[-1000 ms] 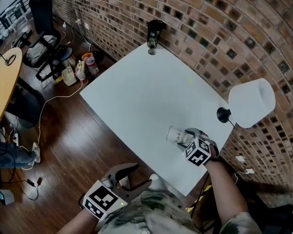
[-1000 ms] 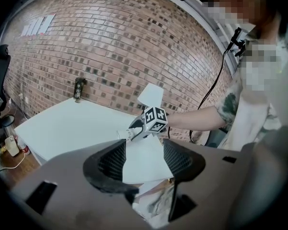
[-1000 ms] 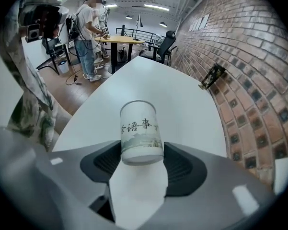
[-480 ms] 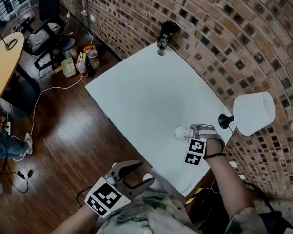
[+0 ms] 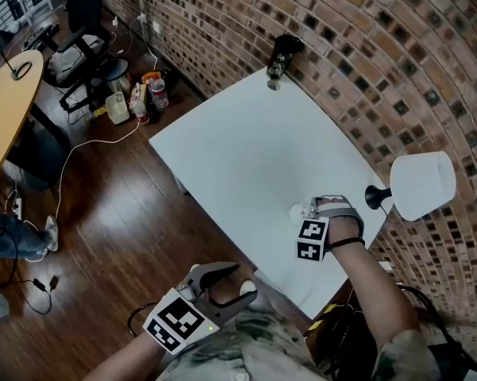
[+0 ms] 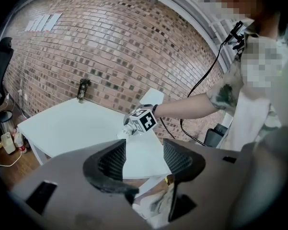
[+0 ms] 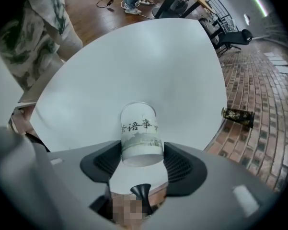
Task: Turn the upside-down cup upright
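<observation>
A white cup (image 7: 140, 133) with dark characters and a pale green picture is held between the jaws of my right gripper (image 7: 141, 158), which is shut on it. It lies on its side along the jaws, one round end pointing away over the white table (image 5: 246, 149). In the head view the cup (image 5: 299, 212) sticks out to the left of the right gripper (image 5: 313, 210), near the table's right side. My left gripper (image 5: 236, 281) hangs open and empty off the table's near edge, close to my body. The left gripper (image 6: 144, 158) looks toward the cup (image 6: 125, 131).
A white lamp (image 5: 421, 185) on a black base stands at the table's right edge, close to my right hand. A dark bottle (image 5: 282, 56) stands at the far corner by the brick wall. Chairs, cables and bottles (image 5: 147, 94) lie on the wooden floor to the left.
My right wrist has turned, so the marker cube now sits below the hand and the cup has shifted slightly with it. The left gripper has stayed open in the same place.
</observation>
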`<state>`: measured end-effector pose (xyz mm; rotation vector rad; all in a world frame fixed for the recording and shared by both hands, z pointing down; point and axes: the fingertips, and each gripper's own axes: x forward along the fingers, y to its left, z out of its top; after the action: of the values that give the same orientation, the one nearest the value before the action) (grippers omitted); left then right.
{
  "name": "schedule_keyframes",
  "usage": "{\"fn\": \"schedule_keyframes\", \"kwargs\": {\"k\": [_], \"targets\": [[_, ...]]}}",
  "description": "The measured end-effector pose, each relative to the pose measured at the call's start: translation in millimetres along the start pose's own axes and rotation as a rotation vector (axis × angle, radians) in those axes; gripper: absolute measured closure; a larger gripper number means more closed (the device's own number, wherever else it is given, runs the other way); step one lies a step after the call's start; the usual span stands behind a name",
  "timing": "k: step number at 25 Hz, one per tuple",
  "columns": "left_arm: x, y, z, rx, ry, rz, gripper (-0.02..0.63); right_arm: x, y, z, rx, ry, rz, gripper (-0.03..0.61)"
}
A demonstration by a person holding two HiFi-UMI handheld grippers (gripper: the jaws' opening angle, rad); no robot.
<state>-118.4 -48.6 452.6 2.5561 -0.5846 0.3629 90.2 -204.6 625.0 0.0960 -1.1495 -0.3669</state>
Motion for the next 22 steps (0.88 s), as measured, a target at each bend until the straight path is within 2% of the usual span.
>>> {"fn": "schedule_keyframes", "kwargs": {"k": [5,15,22], "targets": [[-3,4,-1,0.003,0.009,-0.008,0.364,-5,1,14,0.009,-0.024,0.001,0.301],[-5,5,-3,0.009,0.027,-0.022,0.364,-9,-1,25,0.239,-0.198,0.066,0.295],[0,3,-2,0.015,0.038,-0.018,0.364,-11,-4,22,0.337,-0.279,0.077,0.276]]}}
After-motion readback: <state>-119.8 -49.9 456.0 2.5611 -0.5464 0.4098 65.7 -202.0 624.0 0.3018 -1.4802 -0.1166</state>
